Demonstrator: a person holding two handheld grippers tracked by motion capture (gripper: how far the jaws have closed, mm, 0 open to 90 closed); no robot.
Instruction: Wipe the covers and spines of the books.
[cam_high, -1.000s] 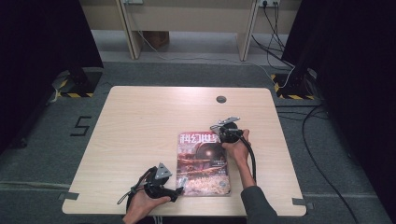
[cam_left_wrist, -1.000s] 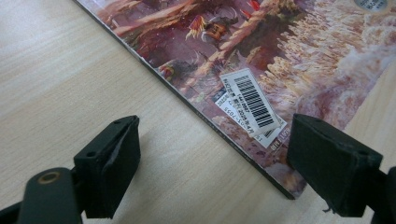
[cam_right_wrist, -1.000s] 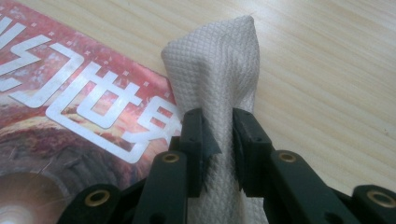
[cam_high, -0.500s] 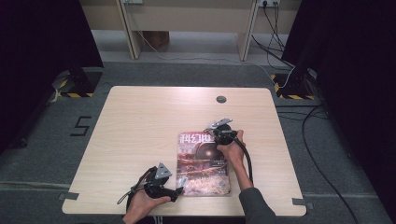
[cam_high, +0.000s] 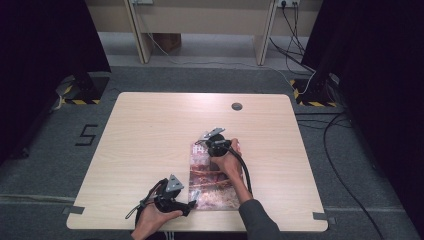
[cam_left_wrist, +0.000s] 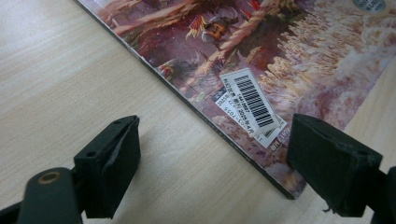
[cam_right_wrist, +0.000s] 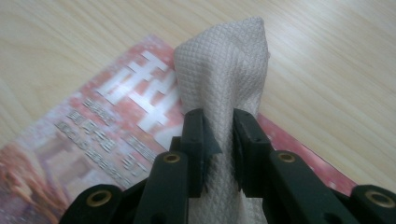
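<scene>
The right tongs (cam_right_wrist: 219, 140), pinching a cloth (cam_right_wrist: 224, 74), should wipe the magazine (cam_high: 212, 175) toward 6 o'clock while the spread left tongs (cam_left_wrist: 215, 168) brace its corner.

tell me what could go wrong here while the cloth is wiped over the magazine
The left claw stands open astride the magazine corner without pinching it, so the magazine could slide on the smooth table as it is wiped. The right claw pinches only a narrow fold of the cloth, which might slip out. Dragging could also curl the cover's edge.
</scene>
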